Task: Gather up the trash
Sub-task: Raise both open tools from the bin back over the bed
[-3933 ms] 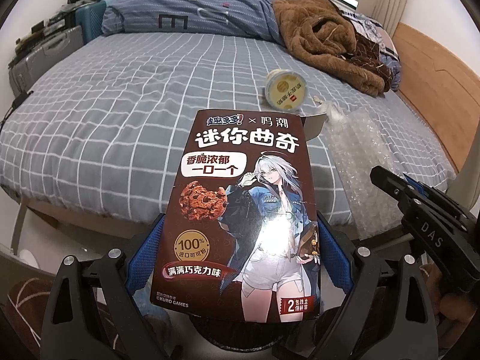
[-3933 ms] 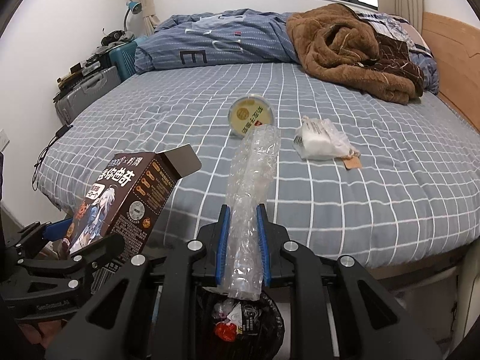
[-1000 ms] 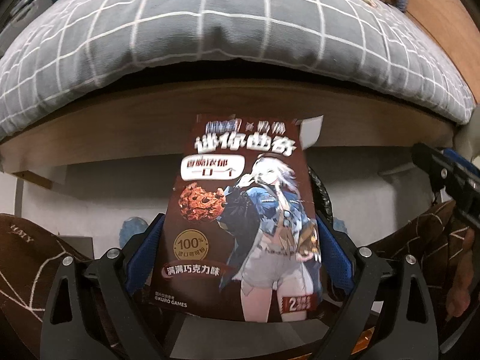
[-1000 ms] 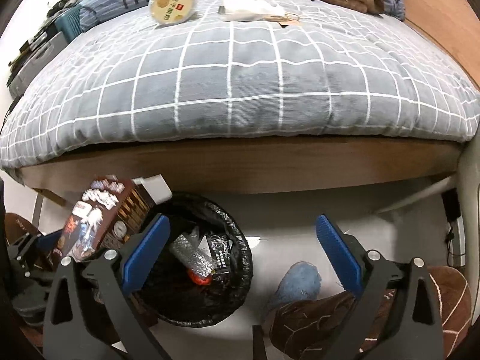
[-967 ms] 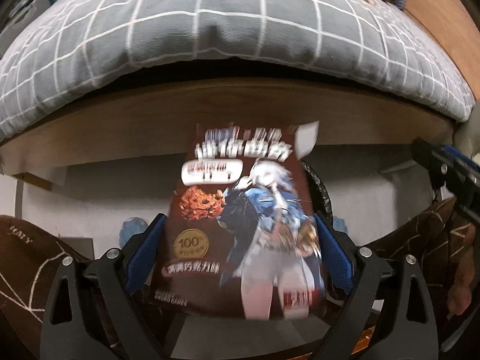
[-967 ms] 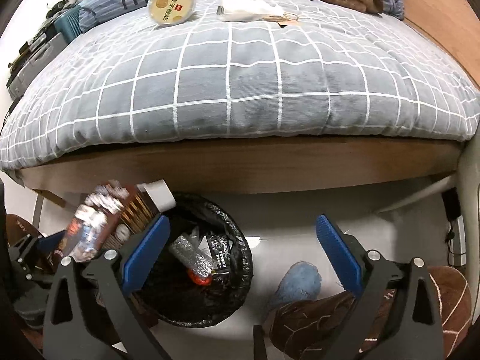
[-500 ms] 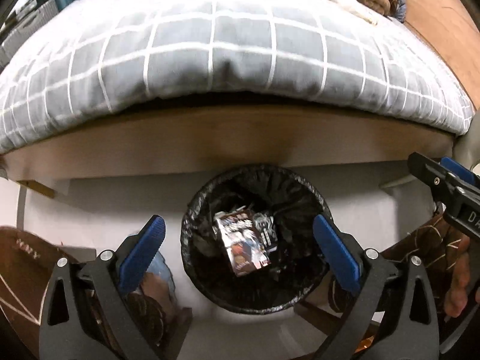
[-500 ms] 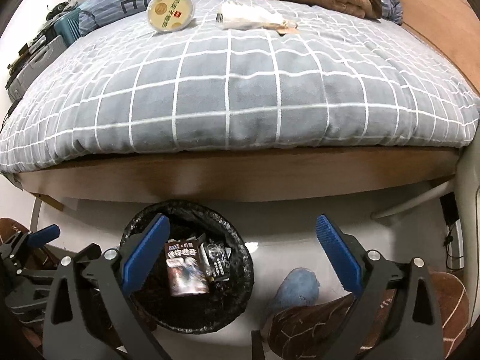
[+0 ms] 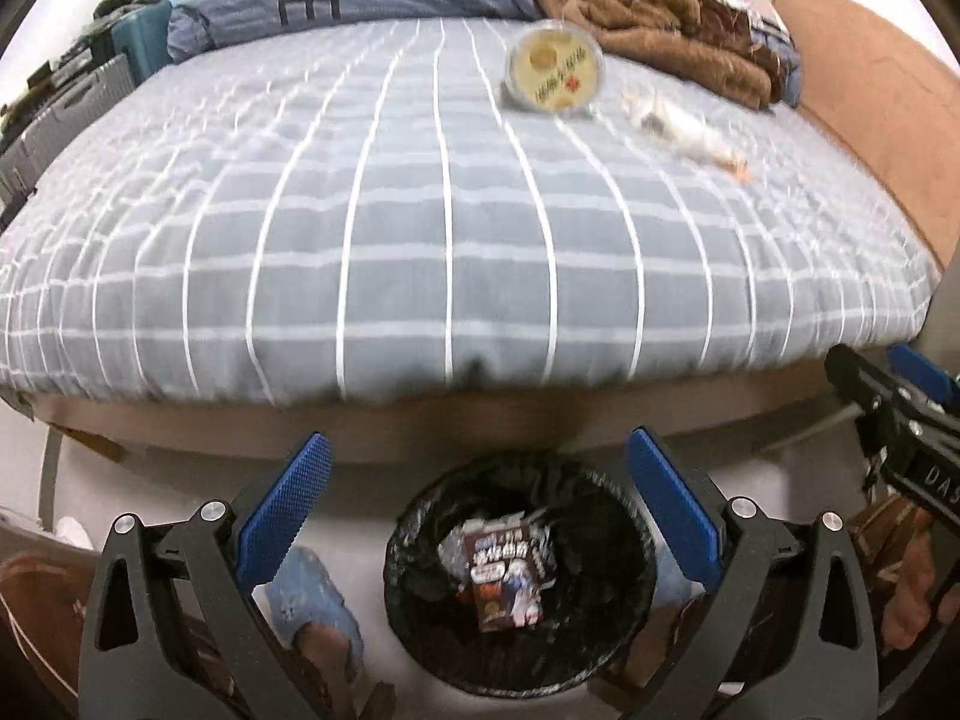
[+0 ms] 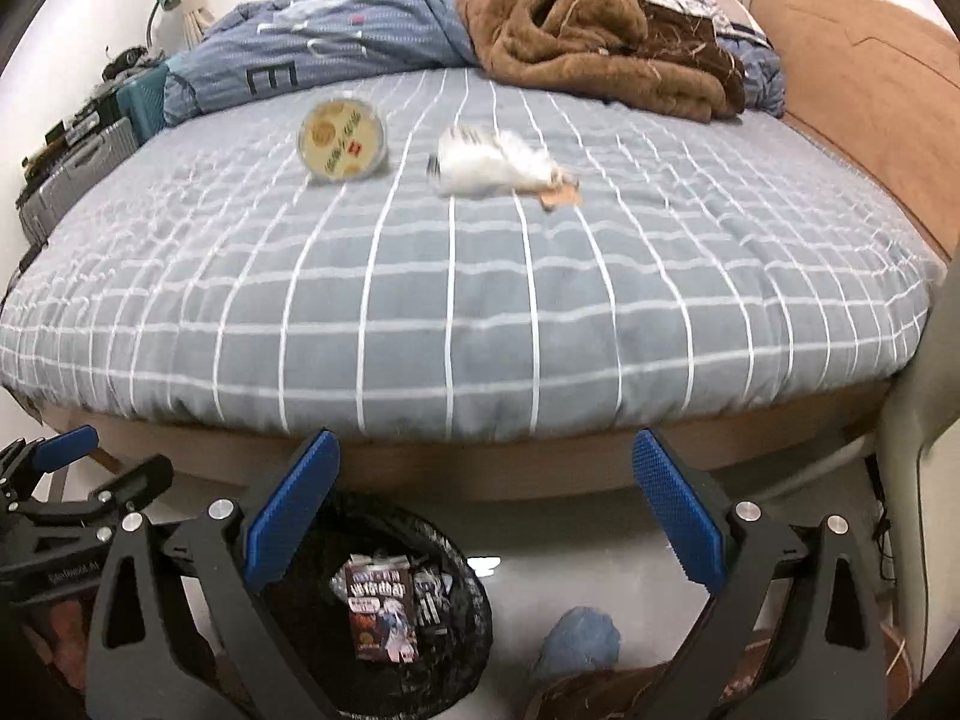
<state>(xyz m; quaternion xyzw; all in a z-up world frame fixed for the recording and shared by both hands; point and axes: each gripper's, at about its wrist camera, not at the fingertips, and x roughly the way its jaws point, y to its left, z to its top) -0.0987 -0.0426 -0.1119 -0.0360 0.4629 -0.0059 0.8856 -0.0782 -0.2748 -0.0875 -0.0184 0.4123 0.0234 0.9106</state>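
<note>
The cookie box (image 9: 504, 576) lies in the black-lined bin (image 9: 630, 648), below the released left gripper (image 9: 480, 510); the right gripper (image 10: 486, 510) — empty, spread; far off on the bed (image 10: 480, 312), a round tub (image 10: 343, 139) and white wrapper (image 10: 492, 165).

The left gripper (image 9: 474, 504) is black, with two thick arms that spread out like a V. Each arm has a long hole shaped like a triangle. Round silver screws sit near the top of each arm. On the inner side of each finger is a bright blue pad (image 9: 282, 507) with tiny bumps all over it.

The right gripper (image 10: 480, 504) looks just the same: black arms, silver screws, bumpy blue pads (image 10: 675, 507). Seen from the side, it has white letters printed on the black part behind the jaws. Below the jaws, a blue slipper (image 9: 315, 606) is on one foot.
</note>
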